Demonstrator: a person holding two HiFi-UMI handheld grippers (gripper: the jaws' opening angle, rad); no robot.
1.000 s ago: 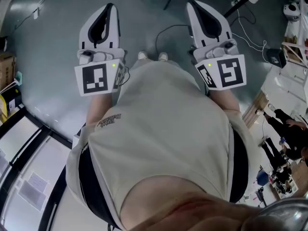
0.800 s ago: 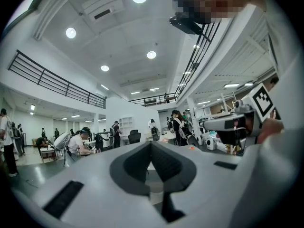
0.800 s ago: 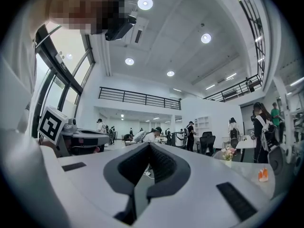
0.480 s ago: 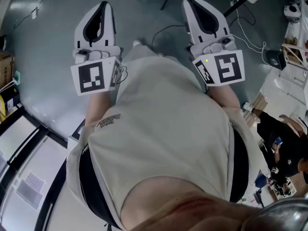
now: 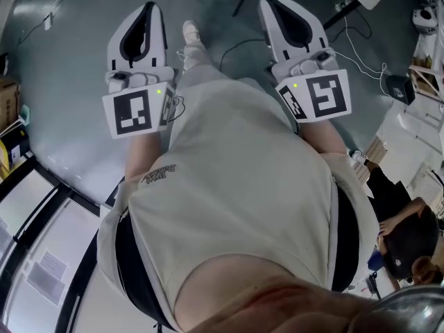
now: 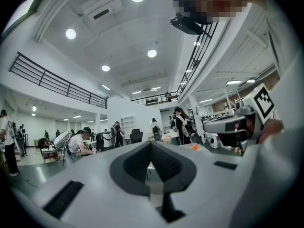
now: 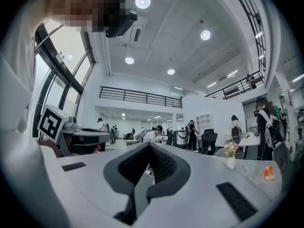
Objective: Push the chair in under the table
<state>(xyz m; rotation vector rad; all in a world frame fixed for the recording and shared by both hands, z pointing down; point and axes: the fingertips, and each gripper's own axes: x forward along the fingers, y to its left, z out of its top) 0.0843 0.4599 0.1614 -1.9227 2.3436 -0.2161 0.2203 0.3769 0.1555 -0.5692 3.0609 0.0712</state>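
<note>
The left gripper (image 5: 146, 12) and right gripper (image 5: 272, 5) hover over the grey floor (image 5: 69, 82), jaws pressed together, empty.

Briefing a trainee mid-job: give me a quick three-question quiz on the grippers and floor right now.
1. True or false: the white-and-black left gripper is clamped on a chair back.
2. The white-and-black right gripper has its jaws: A wide apart; B together, empty; C on a cable.
3. Fill in: between the grippers, a white ___ shows on the grey floor.
Key: 1 false, shut on nothing; 2 B; 3 shoe.
</note>
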